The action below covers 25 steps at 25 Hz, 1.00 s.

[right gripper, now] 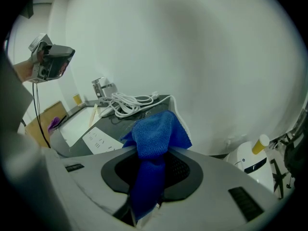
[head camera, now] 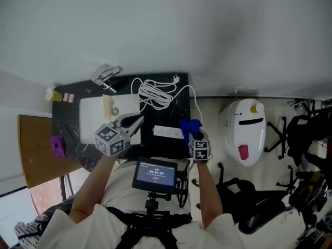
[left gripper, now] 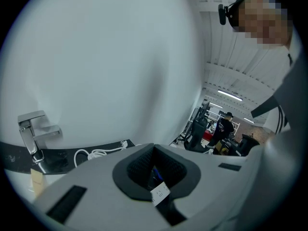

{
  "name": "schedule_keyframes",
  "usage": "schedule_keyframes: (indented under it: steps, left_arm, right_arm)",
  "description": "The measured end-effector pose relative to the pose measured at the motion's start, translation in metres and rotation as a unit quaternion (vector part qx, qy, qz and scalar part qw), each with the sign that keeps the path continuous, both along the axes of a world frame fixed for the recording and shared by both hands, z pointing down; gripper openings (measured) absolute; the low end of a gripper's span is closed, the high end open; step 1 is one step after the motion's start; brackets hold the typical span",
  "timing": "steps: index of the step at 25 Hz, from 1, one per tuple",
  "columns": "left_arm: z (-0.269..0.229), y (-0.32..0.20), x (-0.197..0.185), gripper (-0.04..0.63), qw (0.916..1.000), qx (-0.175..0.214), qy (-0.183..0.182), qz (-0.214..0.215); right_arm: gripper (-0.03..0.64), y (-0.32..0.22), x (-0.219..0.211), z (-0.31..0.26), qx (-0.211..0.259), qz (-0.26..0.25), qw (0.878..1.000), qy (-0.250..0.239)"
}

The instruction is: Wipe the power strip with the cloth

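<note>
Jaws: right gripper clamps cloth (blue); left gripper closed.

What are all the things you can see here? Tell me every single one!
power strip: one, white, on the black counter ahead of the grippers
cloth: one, blue, pinched in the right gripper
cable: one, white, coiled at the back of the counter
faucet: one, silver, back left corner
sink: one, white, left part of the counter
purple thing: one, on the wooden top at far left
machine: one, white with a red patch, on the floor at right
screen: one, dark, at the person's chest
left gripper: one, grey, jaws together, holding nothing
right gripper: one, grey, shut on the cloth
</note>
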<state>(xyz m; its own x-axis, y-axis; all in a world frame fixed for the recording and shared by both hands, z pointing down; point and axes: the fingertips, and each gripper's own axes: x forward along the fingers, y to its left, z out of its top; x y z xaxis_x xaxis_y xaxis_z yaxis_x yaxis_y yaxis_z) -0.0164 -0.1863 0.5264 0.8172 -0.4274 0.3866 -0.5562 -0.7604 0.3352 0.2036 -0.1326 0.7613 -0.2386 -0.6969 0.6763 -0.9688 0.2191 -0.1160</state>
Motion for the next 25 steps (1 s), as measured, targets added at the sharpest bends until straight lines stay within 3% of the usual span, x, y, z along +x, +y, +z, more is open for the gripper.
schedule_keyframes:
  steps: [15,25]
  left_arm:
    - [-0.005,0.003,0.02,0.006,0.9999,0.004,0.013,-0.002]
    - [-0.017,0.009,-0.03,0.006,0.9998,0.016,0.009,-0.007]
  right_arm:
    - [0.1,0.024,0.072,0.01,-0.027,0.058,0.997,0.042]
    - [0.1,0.026,0.082,-0.076,0.047,0.123,0.991,0.025]
